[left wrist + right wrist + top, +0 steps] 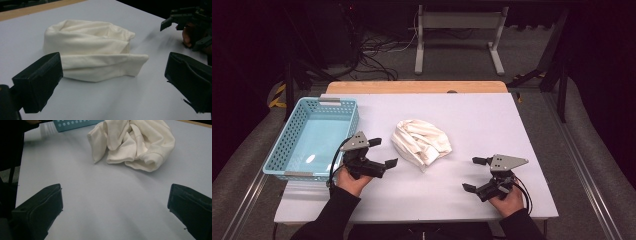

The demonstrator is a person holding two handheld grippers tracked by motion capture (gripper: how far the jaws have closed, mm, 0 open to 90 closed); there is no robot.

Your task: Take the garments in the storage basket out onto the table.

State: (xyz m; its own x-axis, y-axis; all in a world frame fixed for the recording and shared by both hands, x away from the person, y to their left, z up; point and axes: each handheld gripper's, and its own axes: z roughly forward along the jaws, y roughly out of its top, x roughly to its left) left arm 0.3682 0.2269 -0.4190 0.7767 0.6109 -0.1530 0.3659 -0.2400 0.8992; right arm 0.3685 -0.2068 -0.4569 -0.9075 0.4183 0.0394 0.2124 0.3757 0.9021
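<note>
one cloth, one basket, two grippers spread wide

count: one crumpled white cloth, one light blue perforated basket, two hand-held grippers, one white table

cloth sits bunched up near the middle of the table, between the two grippers, nothing touching it. in the left gripper view it lies folded over itself, a flat hemmed flap at the front. in the right gripper view it's a loose heap further off, with a corner of the basket at the top edge behind it

basket is at the table's left side, just beside the left hand, well apart from the cloth; inside looks empty

left gripper: held by the left hand at the near left, forearm in a dark sleeve coming in from the bottom. it points right toward the cloth, near it but apart. jaws stand wide apart, holding nothing; in its own view the cloth lies ahead of the gap

right gripper: held by the right hand at the near right, pointing left and slightly away toward the cloth, further from it than the left one. jaws stand wide apart, holding nothing, bare table between them. it also shows in the left gripper view, beyond the cloth, blurred

both grippers low over the table; can't tell whether either touches it
</note>
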